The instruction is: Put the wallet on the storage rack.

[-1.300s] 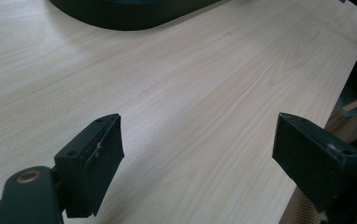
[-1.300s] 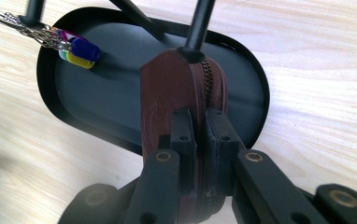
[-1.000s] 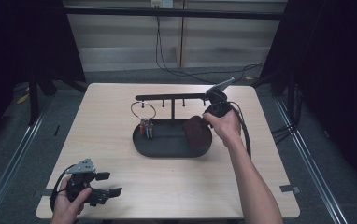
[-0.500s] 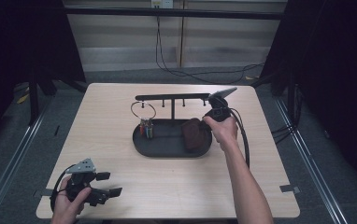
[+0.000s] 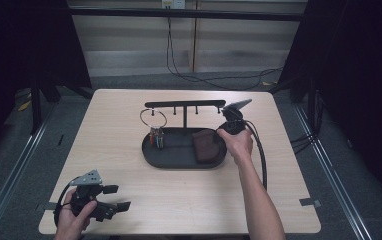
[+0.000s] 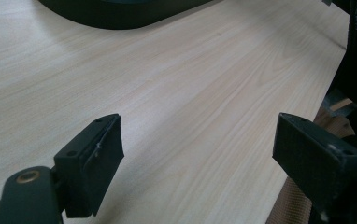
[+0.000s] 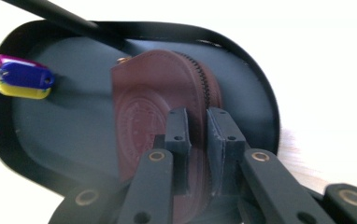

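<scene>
A brown zipped leather pouch [image 5: 206, 145] [image 7: 148, 102] stands on edge in the right end of the black oval tray [image 5: 179, 165] [image 7: 60, 126]. My right gripper [image 5: 218, 137] [image 7: 199, 135] points down over it. Its jaws have just been opening a little, and still hug the pouch's edge with only a narrow gap between them. Coloured key tags [image 5: 156, 137] [image 7: 22, 79] hang from a wire ring [image 5: 153, 118] on the tray's black rack bar [image 5: 184, 104]. My left gripper [image 5: 118, 197] [image 6: 197, 149] is open over bare wood at the table's near left corner.
The tray stands in the middle of the light wooden table [image 5: 109, 130], and its near edge [image 6: 120, 11] sits at the top of the left gripper view. The right gripper's cable [image 5: 263, 160] loops along the forearm. The table's edge lies close beside the left gripper.
The right hand has come down with the pouch, from level with the rack bar into the tray's right end. The left hand has kept still.
</scene>
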`<state>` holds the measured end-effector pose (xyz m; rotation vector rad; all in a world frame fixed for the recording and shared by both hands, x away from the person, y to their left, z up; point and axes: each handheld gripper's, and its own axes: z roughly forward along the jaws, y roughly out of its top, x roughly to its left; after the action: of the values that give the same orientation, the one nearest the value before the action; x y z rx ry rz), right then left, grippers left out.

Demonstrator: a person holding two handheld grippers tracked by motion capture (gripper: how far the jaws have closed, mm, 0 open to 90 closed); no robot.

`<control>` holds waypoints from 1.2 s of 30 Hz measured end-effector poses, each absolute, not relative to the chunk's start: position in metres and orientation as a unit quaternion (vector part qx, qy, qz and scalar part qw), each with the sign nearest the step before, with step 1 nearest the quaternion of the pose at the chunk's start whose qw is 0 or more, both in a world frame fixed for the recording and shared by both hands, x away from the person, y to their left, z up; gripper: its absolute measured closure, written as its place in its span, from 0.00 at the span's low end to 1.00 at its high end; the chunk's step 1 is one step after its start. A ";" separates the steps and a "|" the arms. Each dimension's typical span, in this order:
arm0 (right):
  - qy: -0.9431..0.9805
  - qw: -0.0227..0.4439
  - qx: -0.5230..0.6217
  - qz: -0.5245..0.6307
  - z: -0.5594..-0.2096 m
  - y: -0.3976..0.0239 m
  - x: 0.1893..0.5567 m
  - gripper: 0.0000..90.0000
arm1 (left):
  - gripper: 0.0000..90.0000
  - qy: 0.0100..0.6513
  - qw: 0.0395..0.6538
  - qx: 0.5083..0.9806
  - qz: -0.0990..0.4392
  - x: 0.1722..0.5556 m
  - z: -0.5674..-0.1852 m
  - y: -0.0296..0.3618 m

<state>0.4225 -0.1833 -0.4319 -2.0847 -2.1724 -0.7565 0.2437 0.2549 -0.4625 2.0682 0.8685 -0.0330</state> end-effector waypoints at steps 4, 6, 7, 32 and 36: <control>-0.699 0.019 -0.668 -0.256 -0.429 -0.184 0.421 0.78 | 0.18 0.348 0.434 0.831 -0.014 0.244 -0.463 0.255; -0.700 0.023 -0.666 -0.256 -0.427 -0.184 0.420 0.76 | 0.18 0.350 0.433 0.831 -0.013 0.244 -0.463 0.255; -0.700 0.021 -0.666 -0.258 -0.426 -0.184 0.419 0.73 | 0.18 0.350 0.432 0.831 -0.013 0.244 -0.463 0.256; -0.741 -0.023 -0.601 -0.299 -0.410 -0.201 0.357 0.28 | 0.18 0.357 0.434 0.827 -0.010 0.245 -0.463 0.258; -0.742 -0.035 -0.590 -0.316 -0.411 -0.202 0.343 0.29 | 0.18 0.358 0.435 0.826 -0.010 0.244 -0.462 0.257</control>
<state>0.3425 -0.2023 -0.4106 -1.8957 -2.3853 -1.0143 0.2442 0.2572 -0.4619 2.0567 0.8904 -0.0237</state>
